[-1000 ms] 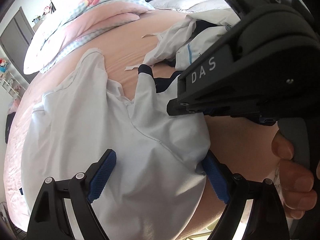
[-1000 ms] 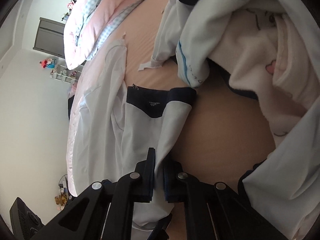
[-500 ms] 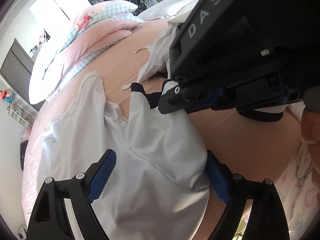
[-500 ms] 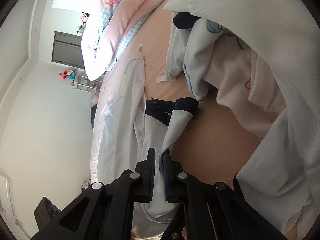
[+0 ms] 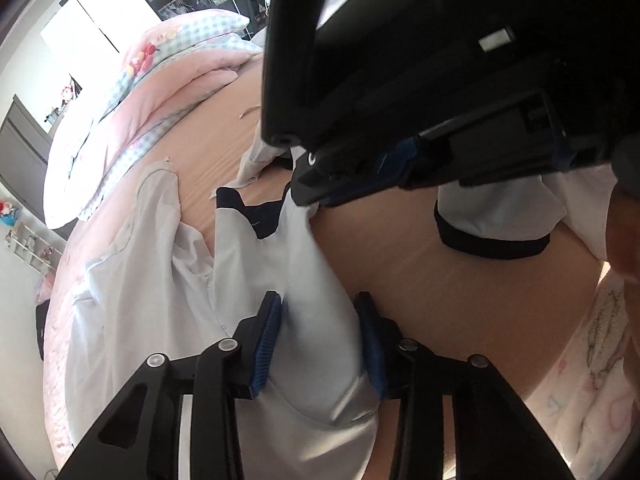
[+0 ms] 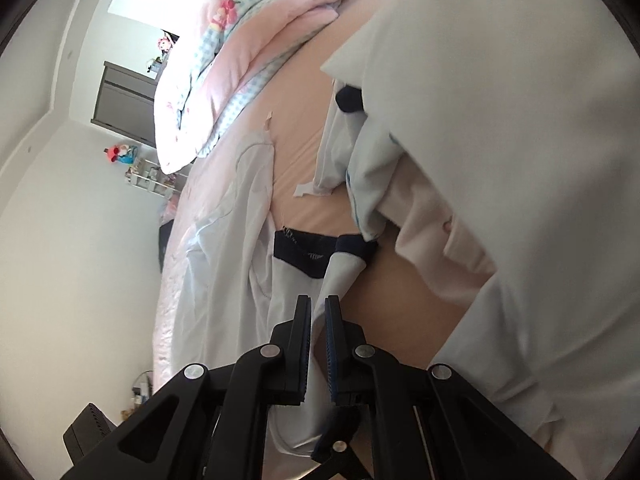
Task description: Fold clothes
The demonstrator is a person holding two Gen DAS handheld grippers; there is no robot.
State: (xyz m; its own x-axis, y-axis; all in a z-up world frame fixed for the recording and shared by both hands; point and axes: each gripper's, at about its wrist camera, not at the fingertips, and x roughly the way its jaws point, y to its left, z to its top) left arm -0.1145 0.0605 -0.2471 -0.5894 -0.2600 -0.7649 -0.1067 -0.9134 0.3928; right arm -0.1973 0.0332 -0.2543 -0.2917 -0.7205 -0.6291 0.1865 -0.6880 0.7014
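Note:
A white garment (image 5: 160, 280) with a navy collar (image 5: 256, 220) lies spread on the peach bed sheet (image 5: 420, 272). My left gripper (image 5: 320, 328) has its jaws closing on a bunched fold of this garment, and the cloth fills the gap between the blue pads. My right gripper (image 6: 318, 312) is shut on the garment's navy-cuffed sleeve (image 6: 340, 272) and holds it raised off the bed. In the left wrist view the right gripper (image 5: 308, 200) fills the top, its tips pinching the same white cloth.
A heap of other clothes (image 6: 400, 168) lies on the bed to the right, with a large white cloth (image 6: 520, 120) close to the right camera. A pink and checked duvet (image 5: 160, 92) is piled at the far side. A hand (image 5: 624, 232) shows at the right edge.
The left jaws have narrowed from wide apart onto the white fold. The right gripper has moved up and closer across the left view, still holding the sleeve.

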